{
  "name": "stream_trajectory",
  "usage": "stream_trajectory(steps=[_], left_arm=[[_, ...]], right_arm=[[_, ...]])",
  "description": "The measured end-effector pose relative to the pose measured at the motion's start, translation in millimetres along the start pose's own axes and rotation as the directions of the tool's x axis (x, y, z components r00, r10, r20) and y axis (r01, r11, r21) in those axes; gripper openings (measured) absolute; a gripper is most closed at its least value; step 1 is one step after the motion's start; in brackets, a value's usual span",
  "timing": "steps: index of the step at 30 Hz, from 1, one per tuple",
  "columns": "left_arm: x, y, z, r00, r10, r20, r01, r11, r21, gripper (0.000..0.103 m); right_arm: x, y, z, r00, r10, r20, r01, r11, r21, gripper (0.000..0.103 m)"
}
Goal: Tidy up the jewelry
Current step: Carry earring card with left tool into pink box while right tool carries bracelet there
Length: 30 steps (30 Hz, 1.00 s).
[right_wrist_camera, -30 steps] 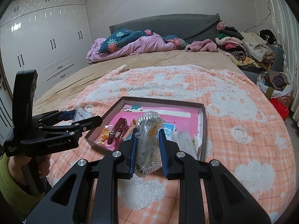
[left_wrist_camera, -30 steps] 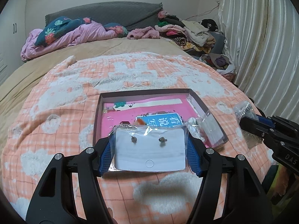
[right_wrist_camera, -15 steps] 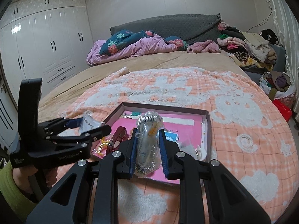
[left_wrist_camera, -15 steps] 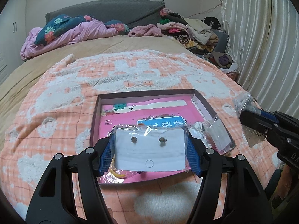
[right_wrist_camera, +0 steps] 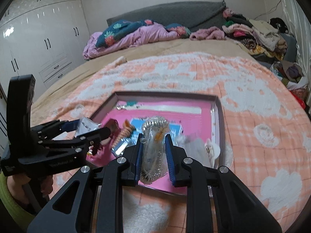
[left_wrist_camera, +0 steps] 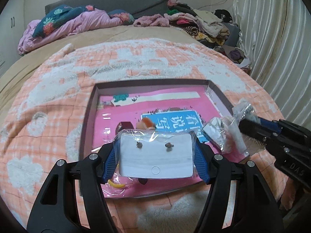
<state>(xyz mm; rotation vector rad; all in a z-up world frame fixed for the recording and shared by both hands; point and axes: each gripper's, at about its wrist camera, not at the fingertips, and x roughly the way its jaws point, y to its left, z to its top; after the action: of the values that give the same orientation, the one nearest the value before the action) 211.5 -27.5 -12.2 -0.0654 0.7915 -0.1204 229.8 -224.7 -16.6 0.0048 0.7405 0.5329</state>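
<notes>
A shallow dark-rimmed box (left_wrist_camera: pixel 151 81) with a pink lining lies on the orange-and-white blanket; it also shows in the right wrist view (right_wrist_camera: pixel 165 94). My left gripper (left_wrist_camera: pixel 155 155) is shut on a clear bag holding a white earring card (left_wrist_camera: pixel 155 159) with two studs, over the box's near edge. My right gripper (right_wrist_camera: pixel 154 153) is shut on a clear bag with a silver chain bracelet (right_wrist_camera: pixel 153 147), over the box's near right part. Each gripper shows in the other's view, the right gripper (left_wrist_camera: pixel 252 128) and the left gripper (right_wrist_camera: pixel 85 130). Bagged items (left_wrist_camera: pixel 219 134) and a blue card (left_wrist_camera: pixel 175 120) lie in the box.
The blanket (left_wrist_camera: pixel 136 58) covers a large bed. Pink and blue bedding (left_wrist_camera: pixel 73 21) is heaped at the headboard, clothes (left_wrist_camera: pixel 204 23) at the far right. Curtains (left_wrist_camera: pixel 281 48) hang on the right. White wardrobes (right_wrist_camera: pixel 38 44) stand on the left.
Both grippers have moved forward over the box with their bags still held; the box now appears larger and closer in both views.
</notes>
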Motion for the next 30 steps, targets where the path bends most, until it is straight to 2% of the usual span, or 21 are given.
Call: stream_trajectory(steps=[9, 30], left_arm=[[19.5, 3.7, -7.8, 0.999, 0.014, -0.047, -0.015, 1.000, -0.019, 0.058], [35.0, -1.7, -7.9, 0.996, 0.064, -0.058, -0.063, 0.998, 0.015, 0.058]], right_arm=[[21.1, -7.9, -11.3, 0.999, 0.011, -0.039, -0.010, 1.000, 0.016, 0.021], [42.9, -9.9, -20.7, 0.998, -0.001, -0.063, 0.003, 1.000, 0.026, 0.023]])
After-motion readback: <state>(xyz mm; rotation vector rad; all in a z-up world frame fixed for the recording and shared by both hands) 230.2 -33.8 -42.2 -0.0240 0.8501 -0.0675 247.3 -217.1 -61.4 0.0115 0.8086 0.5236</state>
